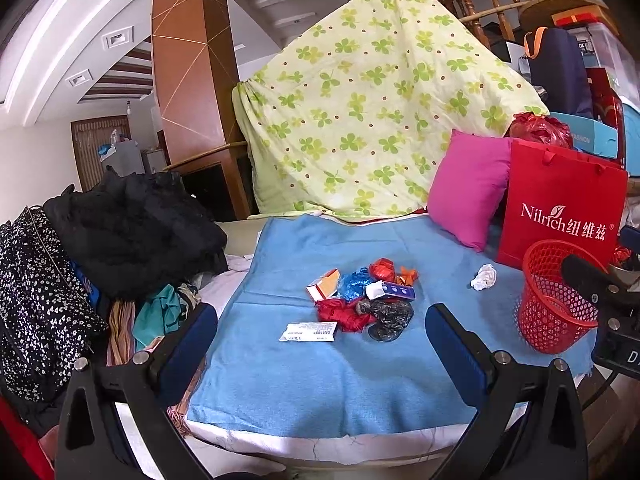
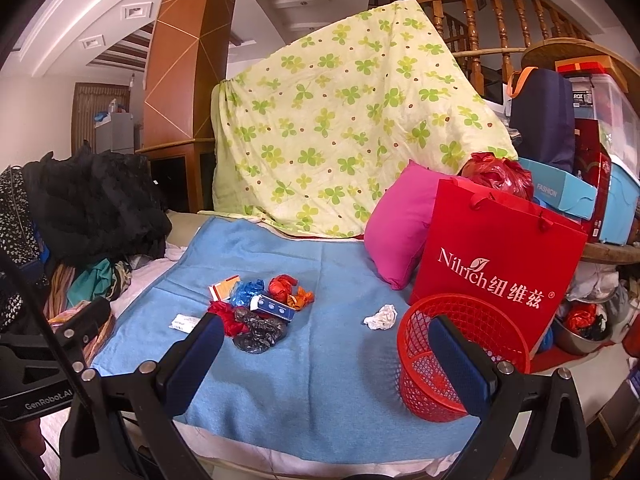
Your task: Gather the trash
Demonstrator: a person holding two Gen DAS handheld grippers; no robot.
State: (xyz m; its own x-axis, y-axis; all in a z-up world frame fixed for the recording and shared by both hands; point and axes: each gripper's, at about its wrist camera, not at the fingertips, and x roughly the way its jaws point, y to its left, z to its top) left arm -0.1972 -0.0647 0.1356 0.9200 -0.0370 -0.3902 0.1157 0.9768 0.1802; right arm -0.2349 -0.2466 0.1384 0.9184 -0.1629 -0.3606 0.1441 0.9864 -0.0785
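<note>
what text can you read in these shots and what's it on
"Nilrich 纽维兹 ®": red bag
"FASHION": blue box behind the bag
"GenRobot.AI": left gripper's body, seen in the right wrist view
"ROX": clear bin, partly hidden
White packet and small box: print too small to read

Red basket (image 1: 554, 300) partly hidden behind the right tongs' dark body at the left view's right edge, print on white packet (image 1: 308, 331) too small to read, black clothes pile (image 2: 92, 204) cut off left
</note>
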